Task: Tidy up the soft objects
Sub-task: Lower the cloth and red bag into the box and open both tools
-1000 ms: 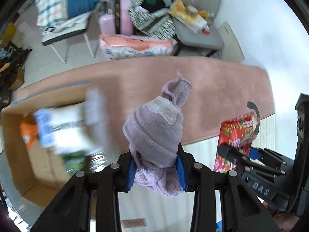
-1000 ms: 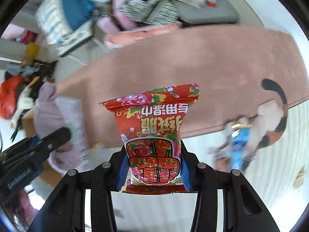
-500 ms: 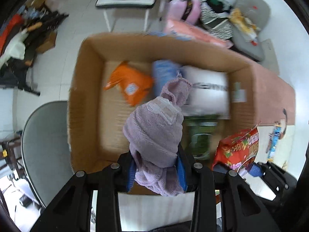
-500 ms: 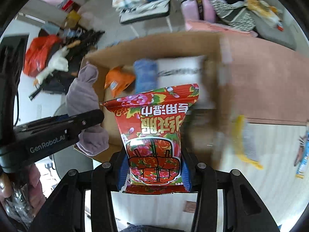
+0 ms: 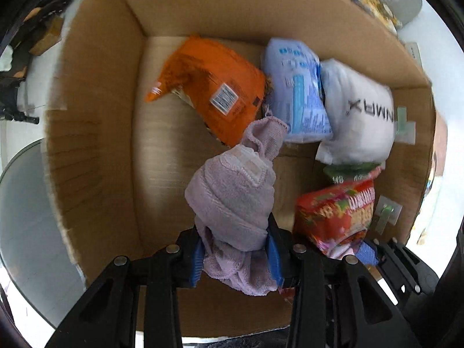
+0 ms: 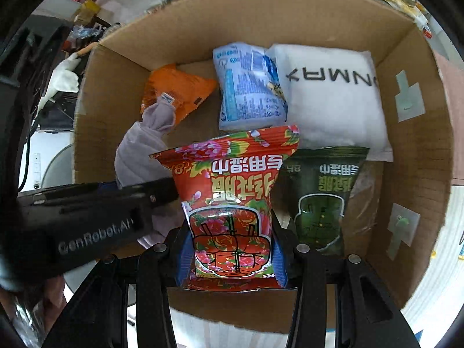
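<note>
In the left wrist view the green packet (image 5: 352, 171) shows only as a sliver between the white pillow (image 5: 359, 116) and the red packet (image 5: 336, 217); the pillow's lettering runs off blurred; the lilac cloth (image 5: 235, 200) hides part of the cardboard box (image 5: 95, 116) floor; the orange packet's (image 6: 177, 92) near corner sits behind that cloth.

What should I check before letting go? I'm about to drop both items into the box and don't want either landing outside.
1. Left gripper clamped on lilac cloth: ok.
2. Right gripper clamped on red packet: ok.
3. Both items over the cardboard box opening: ok.
4. Bare floor under the cloth, beside the orange packet: ok.
5. Free spot under the red packet, next to the green packet: cannot tell, hidden.
6. Grippers apart from each other: cannot tell, they overlap in the right view.
</note>
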`<state>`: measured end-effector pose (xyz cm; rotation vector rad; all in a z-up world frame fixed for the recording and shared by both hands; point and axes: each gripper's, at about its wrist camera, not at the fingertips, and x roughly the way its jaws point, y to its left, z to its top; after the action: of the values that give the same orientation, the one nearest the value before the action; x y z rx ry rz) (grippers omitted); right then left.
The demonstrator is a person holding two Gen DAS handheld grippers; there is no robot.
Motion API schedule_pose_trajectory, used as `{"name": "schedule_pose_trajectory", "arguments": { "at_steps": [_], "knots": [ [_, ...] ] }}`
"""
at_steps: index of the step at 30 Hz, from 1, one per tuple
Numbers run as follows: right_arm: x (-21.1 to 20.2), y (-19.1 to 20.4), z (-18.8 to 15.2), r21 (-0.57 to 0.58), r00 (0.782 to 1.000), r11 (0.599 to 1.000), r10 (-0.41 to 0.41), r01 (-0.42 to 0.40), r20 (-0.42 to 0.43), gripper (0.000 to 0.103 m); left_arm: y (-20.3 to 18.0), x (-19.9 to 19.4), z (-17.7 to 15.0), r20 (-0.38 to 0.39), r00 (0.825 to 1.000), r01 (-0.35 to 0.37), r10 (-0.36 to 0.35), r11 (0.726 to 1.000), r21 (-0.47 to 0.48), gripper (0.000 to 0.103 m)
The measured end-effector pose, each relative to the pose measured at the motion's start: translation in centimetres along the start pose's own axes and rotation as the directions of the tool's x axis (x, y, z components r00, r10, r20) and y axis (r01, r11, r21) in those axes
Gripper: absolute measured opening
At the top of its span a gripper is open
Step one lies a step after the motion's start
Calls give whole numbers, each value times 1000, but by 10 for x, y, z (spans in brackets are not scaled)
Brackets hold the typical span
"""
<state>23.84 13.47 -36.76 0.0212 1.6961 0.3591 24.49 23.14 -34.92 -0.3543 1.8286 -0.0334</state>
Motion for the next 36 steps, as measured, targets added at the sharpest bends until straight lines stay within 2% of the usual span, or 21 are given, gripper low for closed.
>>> {"name": "schedule_pose_trajectory", "arguments": {
  "at_steps": [2,3,4,5,7,9,13,22,26,28,36],
  "knots": [
    [9,3,3,7,1000,1000,-4,5,-18,49,-1,8,0,-41,999,12,-13,1000,-6,38],
    [13,3,3,11,999,1000,-2,2,-32,54,0,11,0,-56,998,16,-17,1000,-15,39],
    [9,1,-4,11,999,1000,-12,12,-33,65,0,11,-1,-56,998,17,-18,1000,-15,43],
    [9,0,-3,8,999,1000,-26,26,-26,69,0,9,-2,-48,999,4,-5,1000,-10,47],
    [7,0,-5,9,999,999,-44,45,-16,77,-2,3,-5,-20,1000,-23,24,1000,8,62],
    [4,1,-7,14,999,999,-35,35,-19,80,-2,-5,-5,6,999,-36,36,999,12,68],
    [-7,2,-14,9,998,998,-60,60,-3,80,-9,-22,-13,44,998,-45,44,999,17,69],
    [-49,2,-43,11,994,996,-93,93,59,80,-12,-58,-55,151,987,-56,54,998,12,69],
    [-73,0,-59,14,986,992,-129,129,107,80,-7,-78,-75,212,974,-83,76,996,24,69],
    [-85,-15,-56,13,983,991,-131,131,126,80,-5,-88,-84,247,965,-93,84,995,25,69],
    [-139,-17,-91,-3,973,993,-118,121,201,80,-13,-111,-112,334,938,-102,89,995,22,69]
  ]
}}
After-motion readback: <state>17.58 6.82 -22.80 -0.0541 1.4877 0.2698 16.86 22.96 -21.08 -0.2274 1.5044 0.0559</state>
